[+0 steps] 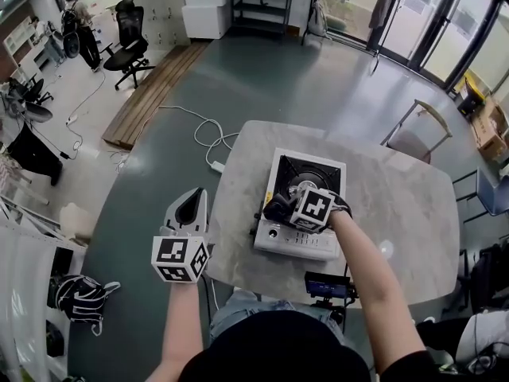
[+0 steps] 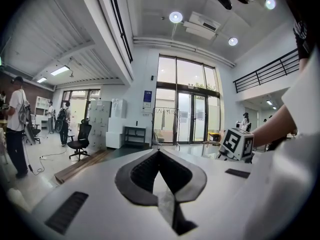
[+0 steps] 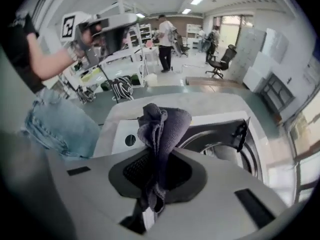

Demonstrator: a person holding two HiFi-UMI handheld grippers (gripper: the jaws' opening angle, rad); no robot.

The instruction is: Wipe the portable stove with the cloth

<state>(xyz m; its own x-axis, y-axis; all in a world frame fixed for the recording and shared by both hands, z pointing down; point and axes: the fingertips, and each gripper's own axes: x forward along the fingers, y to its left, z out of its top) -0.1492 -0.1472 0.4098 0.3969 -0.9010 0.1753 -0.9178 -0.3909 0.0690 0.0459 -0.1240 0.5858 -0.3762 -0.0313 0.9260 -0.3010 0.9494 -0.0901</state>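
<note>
Cloth at the stove, wiping step

The right gripper (image 3: pixel 160 159) pinches the gray cloth (image 3: pixel 162 124) tight over the near left part of the white portable stove (image 1: pixel 298 243) on the table (image 1: pixel 398 197). The left gripper (image 2: pixel 159 156) waits off to the left, pressed together, empty. Next, I think, the cloth must press down and rub across.

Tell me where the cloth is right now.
The cloth is clamped by the right hand-held gripper, bunched over the portable stove on the table, at the head view's centre.
</note>
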